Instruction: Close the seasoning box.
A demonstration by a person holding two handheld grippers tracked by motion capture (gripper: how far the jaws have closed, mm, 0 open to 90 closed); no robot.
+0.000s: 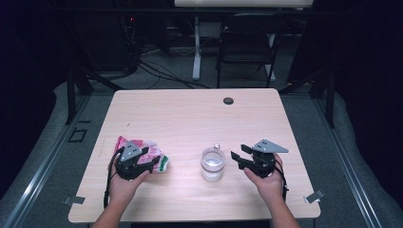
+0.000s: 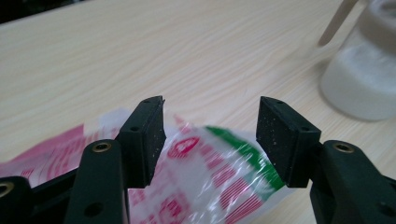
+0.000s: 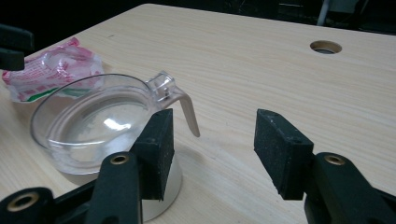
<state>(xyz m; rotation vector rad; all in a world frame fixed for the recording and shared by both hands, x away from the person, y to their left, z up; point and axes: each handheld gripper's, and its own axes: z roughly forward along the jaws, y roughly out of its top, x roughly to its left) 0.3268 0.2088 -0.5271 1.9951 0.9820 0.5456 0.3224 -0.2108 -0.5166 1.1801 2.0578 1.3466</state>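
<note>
A crinkled pink, white and green plastic packet (image 1: 151,148) lies at the table's front left. My left gripper (image 1: 149,158) hovers over it, open, and in the left gripper view the packet (image 2: 210,165) sits below and between the two jaws of that gripper (image 2: 210,106), untouched. A clear jar (image 1: 212,164) with white powder at the bottom stands at front centre, its lid (image 3: 88,119) carrying a small clasp. My right gripper (image 1: 238,153) is open just right of the jar; in the right gripper view its left pad (image 3: 159,149) is close beside the jar's rim and the gap between its fingertips (image 3: 215,119) holds nothing.
The wooden table (image 1: 190,118) has a round cable hole (image 1: 228,100) near its far edge. A black chair (image 1: 247,42) and a desk leg stand beyond the table. The jar (image 2: 364,79) is at the upper right of the left gripper view, the packet (image 3: 51,70) at the left of the right gripper view.
</note>
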